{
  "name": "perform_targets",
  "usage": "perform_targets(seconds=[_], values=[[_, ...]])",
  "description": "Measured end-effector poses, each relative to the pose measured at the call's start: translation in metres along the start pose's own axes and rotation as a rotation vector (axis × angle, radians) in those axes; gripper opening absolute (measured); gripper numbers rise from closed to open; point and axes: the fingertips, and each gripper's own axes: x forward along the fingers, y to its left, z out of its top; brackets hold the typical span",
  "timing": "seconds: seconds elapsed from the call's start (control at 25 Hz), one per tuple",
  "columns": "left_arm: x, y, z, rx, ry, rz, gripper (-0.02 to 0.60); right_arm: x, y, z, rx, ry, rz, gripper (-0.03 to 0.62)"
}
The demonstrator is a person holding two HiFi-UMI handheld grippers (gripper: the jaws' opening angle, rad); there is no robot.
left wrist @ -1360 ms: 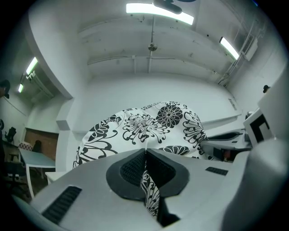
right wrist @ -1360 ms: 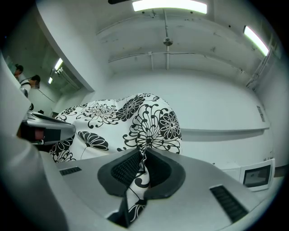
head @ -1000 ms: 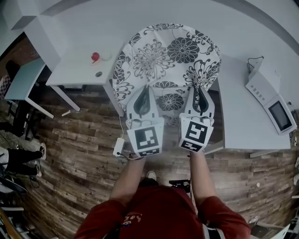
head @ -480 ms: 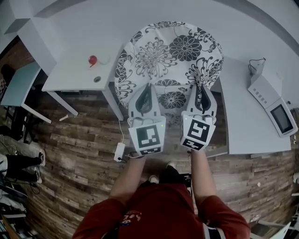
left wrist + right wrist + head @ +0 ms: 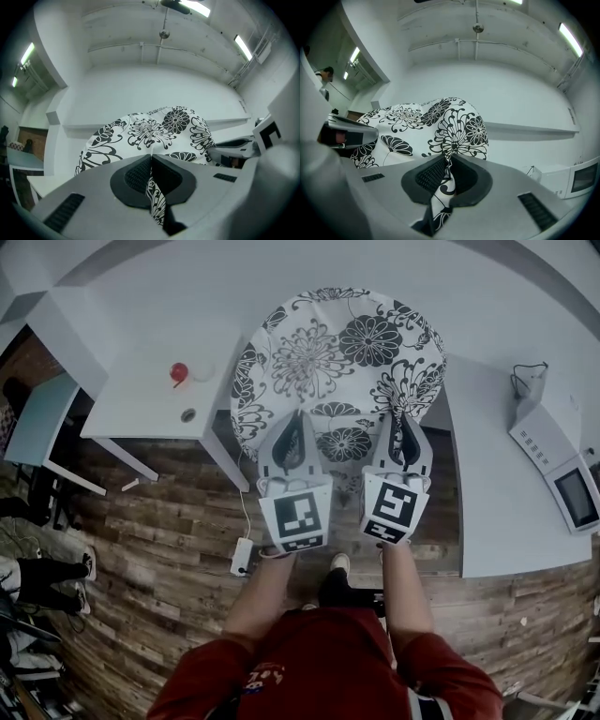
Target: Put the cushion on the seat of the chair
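Observation:
A round white cushion (image 5: 337, 357) with black flower print hangs in the air above the white tables, held by its near edge. My left gripper (image 5: 294, 432) is shut on that edge at the left, my right gripper (image 5: 403, 432) is shut on it at the right. In the left gripper view the cushion (image 5: 147, 133) rises beyond the left gripper (image 5: 151, 161), whose jaws pinch a fold of fabric. In the right gripper view the cushion (image 5: 426, 126) stands the same way beyond the right gripper (image 5: 447, 164). No chair shows in any view.
A white table (image 5: 141, 395) with a red object (image 5: 178, 371) stands at the left. Another white table (image 5: 506, 474) at the right carries a white appliance (image 5: 558, 470). Wooden floor (image 5: 150, 559) lies below, with a white adapter (image 5: 241, 556) on it. A person's legs (image 5: 37, 570) show at the far left.
The cushion and both grippers keep their hold. The tables and appliance have slid a little in the head view, and the gripper views tilted slightly upward.

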Motion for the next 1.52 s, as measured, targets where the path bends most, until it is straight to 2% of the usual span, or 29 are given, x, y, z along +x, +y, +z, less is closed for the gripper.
perform_targets(seconds=[0.48, 0.76, 1.0, 1.4, 1.52], values=[[0.002, 0.002, -0.002, 0.005, -0.039, 0.008, 0.029, 0.003, 0.001, 0.0, -0.005, -0.041, -0.001, 0.044], [0.002, 0.0, -0.003, 0.006, -0.02, 0.015, 0.029, 0.005, -0.001, 0.001, -0.001, -0.029, 0.008, 0.044], [-0.002, -0.002, 0.001, -0.008, 0.009, 0.018, 0.029, 0.0, -0.003, 0.004, -0.007, 0.011, 0.017, 0.044], [-0.005, 0.002, 0.008, -0.065, 0.119, -0.027, 0.029, -0.007, 0.0, 0.014, -0.061, 0.159, -0.014, 0.044], [-0.004, 0.001, 0.009, -0.063, 0.132, -0.026, 0.029, -0.008, -0.001, 0.014, -0.055, 0.172, -0.013, 0.044]])
